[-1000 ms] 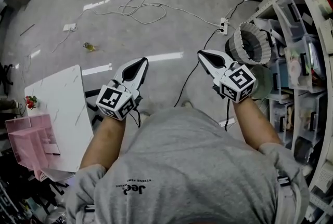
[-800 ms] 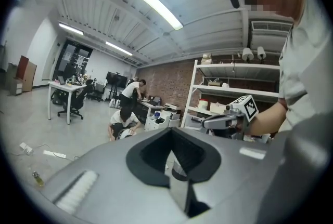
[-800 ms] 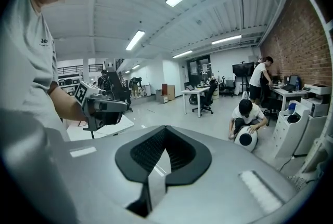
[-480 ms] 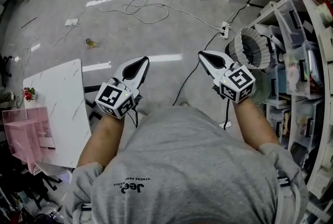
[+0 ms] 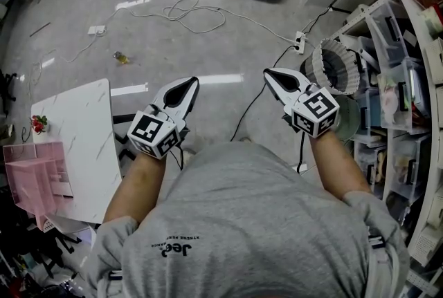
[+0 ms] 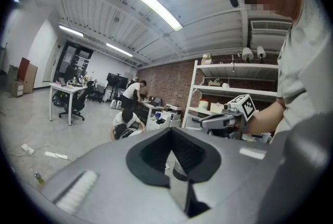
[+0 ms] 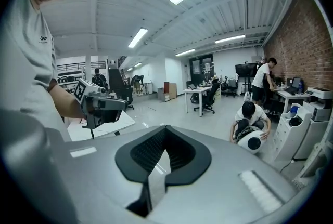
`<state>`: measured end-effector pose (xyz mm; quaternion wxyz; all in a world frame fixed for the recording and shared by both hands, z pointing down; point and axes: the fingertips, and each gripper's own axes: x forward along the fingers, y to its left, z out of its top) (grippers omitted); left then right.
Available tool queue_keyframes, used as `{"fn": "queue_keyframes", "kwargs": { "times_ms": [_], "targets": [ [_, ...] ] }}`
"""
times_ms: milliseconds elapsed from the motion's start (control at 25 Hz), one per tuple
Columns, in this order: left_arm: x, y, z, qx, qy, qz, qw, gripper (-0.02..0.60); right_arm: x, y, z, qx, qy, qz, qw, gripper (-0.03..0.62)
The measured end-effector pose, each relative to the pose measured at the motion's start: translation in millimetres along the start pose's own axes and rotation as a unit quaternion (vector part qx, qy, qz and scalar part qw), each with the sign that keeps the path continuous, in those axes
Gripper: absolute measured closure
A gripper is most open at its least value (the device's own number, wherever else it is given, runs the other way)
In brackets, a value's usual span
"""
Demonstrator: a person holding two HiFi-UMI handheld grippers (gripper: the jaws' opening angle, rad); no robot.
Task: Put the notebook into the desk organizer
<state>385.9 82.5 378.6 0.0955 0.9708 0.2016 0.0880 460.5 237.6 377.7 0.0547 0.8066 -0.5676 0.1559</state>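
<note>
Notebook: none shows in any view, so I cannot tell where it lies. Nearest, the left gripper (image 5: 188, 85) and right gripper (image 5: 271, 74) are held out before the person's chest, each with its jaws pressed together on nothing. Off to the left, the pink organizer (image 5: 31, 182) stands on the white table (image 5: 83, 131). The task looks not yet under way; the next move calls for finding the notebook and opening a gripper.
</note>
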Motion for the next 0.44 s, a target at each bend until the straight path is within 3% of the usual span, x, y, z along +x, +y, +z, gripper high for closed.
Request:
{"fn": "queue_keyframes", "kwargs": {
  "times_ms": [440],
  "targets": [
    [-1.9, 0.0, -0.2, -0.003, -0.002, 0.003, 1.0, 0.523, 1.8, 1.6, 0.8, -0.008, 0.004, 0.004, 1.0, 0.593]
  ]
}}
